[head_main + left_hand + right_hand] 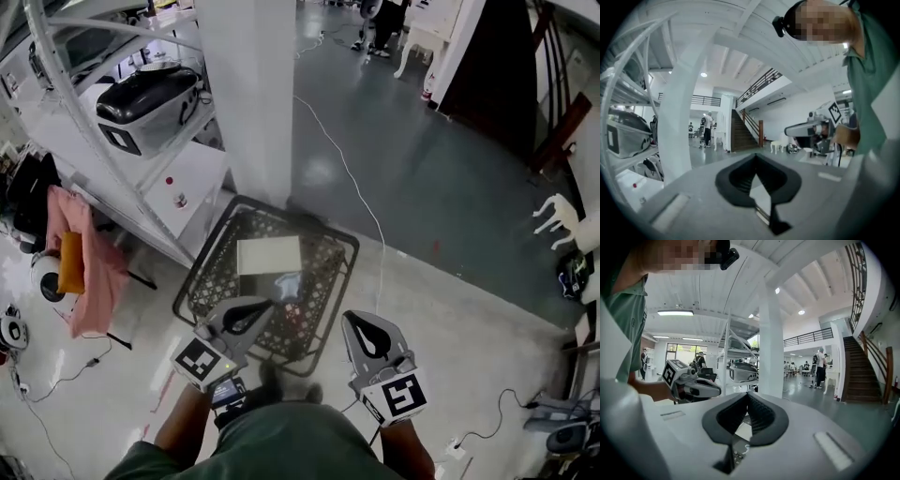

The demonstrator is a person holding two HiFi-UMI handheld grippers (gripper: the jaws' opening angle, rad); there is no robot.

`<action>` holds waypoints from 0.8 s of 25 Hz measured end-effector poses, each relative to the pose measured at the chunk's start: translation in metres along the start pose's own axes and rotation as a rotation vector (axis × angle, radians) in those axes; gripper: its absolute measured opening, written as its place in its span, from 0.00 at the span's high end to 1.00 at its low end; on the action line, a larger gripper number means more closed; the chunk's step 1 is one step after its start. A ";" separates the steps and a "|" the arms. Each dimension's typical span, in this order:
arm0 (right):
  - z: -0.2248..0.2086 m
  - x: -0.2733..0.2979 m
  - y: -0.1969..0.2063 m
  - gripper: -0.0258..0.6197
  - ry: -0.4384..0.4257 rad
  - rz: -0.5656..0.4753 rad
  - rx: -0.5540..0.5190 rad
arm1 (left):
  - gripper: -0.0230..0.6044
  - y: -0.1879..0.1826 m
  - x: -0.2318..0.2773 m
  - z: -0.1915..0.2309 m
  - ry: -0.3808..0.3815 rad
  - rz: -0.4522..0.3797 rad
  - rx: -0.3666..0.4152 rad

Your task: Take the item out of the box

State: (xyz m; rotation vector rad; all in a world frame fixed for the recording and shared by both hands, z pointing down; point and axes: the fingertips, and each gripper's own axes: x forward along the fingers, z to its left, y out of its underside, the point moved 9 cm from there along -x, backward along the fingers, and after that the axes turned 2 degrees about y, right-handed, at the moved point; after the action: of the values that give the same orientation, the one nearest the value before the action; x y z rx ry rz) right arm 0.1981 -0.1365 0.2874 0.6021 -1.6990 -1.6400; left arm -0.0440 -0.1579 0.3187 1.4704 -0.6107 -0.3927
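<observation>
A black lattice basket (pixel 328 246) stands on the floor in front of me, at the foot of a white pillar. Inside it lie a flat white box (pixel 269 254) and a small bluish item (pixel 287 284). My left gripper (pixel 265 304) hovers over the basket's near edge, shut and empty. My right gripper (pixel 364 325) is held just right of the basket's near corner, also shut with nothing in it. Both gripper views look out level across the hall: the left gripper (pixel 756 157) and the right gripper (pixel 747 396) each show their jaws meeting in a point, and neither shows the basket.
The white pillar (pixel 248 94) rises right behind the basket. A white shelf rack (pixel 141 178) with a black and white case (pixel 150 98) stands at left. A pink cloth (pixel 89 267) hangs lower left. A white cable (pixel 356 192) runs across the grey floor. A staircase (pixel 862 366) shows far right.
</observation>
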 end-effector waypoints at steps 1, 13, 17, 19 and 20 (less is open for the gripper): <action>-0.001 0.006 0.000 0.95 0.017 0.004 0.001 | 0.97 0.001 0.003 0.008 0.014 -0.004 -0.002; 0.012 0.078 -0.004 0.95 0.145 0.060 0.014 | 0.97 0.034 0.018 0.100 0.131 0.004 -0.043; 0.016 0.088 0.001 0.95 0.142 0.094 0.023 | 0.97 0.053 0.023 0.112 0.133 0.023 -0.061; 0.011 0.093 0.006 0.95 0.139 0.101 0.028 | 0.97 0.062 0.027 0.116 0.124 0.042 -0.077; 0.006 0.097 0.008 0.95 0.138 0.101 0.032 | 0.97 0.066 0.030 0.119 0.119 0.052 -0.082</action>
State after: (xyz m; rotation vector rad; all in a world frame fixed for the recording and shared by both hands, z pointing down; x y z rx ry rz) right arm 0.1310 -0.2033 0.3110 0.6197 -1.6312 -1.4694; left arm -0.0993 -0.2659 0.3877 1.3865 -0.5305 -0.2848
